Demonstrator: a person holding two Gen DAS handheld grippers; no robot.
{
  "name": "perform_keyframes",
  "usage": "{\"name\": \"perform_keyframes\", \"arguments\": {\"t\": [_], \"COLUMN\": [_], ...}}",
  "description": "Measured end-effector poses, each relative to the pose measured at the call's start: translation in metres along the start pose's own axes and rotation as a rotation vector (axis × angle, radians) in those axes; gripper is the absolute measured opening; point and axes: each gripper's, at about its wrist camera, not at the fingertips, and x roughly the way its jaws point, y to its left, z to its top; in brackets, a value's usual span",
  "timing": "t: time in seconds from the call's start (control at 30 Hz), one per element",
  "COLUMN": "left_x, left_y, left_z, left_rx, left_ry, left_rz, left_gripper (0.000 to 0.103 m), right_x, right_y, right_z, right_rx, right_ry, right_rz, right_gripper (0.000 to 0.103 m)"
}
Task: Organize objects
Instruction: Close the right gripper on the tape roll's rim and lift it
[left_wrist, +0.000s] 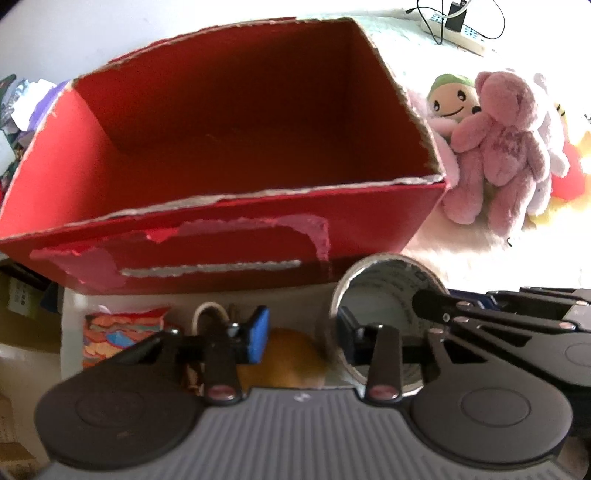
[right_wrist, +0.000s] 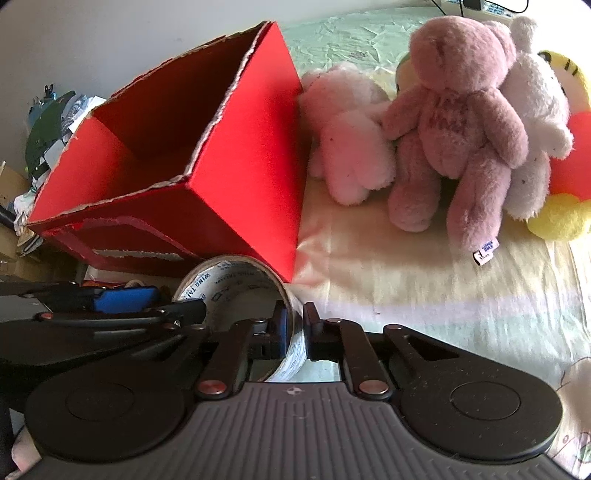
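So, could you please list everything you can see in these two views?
Cardboard box: one, red, open top, torn rim, nothing visible inside, on the bed left of the toys.
Tape roll: one, whitish with print, in front of the box, its wall between the right tongs' pads.
Teddy bear: one, dusty pink, sitting right of the box.
Pale pink plush: one, between box and bear.
White plush: one, behind the bear.
Yellow and red plush: one, far right.
Green-capped smiling plush: one, behind the bear.
Power strip: one, white, far end.
Left tongs: open.
Right tongs: shut on the tape roll.
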Motion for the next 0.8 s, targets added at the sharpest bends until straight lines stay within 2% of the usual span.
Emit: {"name": "perform_keyframes", "arguments": {"t": [0.2,0.53,0.8], "left_x": [-0.003,-0.02,-0.05], "left_y": [-0.015,-0.046,-0.083], "left_z": [0.001,0.001,0.015], "left_rx": [0.025,0.08,0.153], "left_ry": [0.011,-0.014,-0.074], "left_rz": [-0.017,-0.046,-0.115], "left_gripper": [0.022,0.014,0.005], "right_x": [-0.008,-0.029,-0.068], "right_y": [-0.007,-0.034,-0.058], "right_z": [0.001,0.0,0.0], "right_rx": [-0.015,0.022,0.066], "right_ry": [-0.01,-0.034,-0.109], "right_rz": [0.0,0.008,-0.005], "right_gripper": [0.01,0.01,0.01]}}
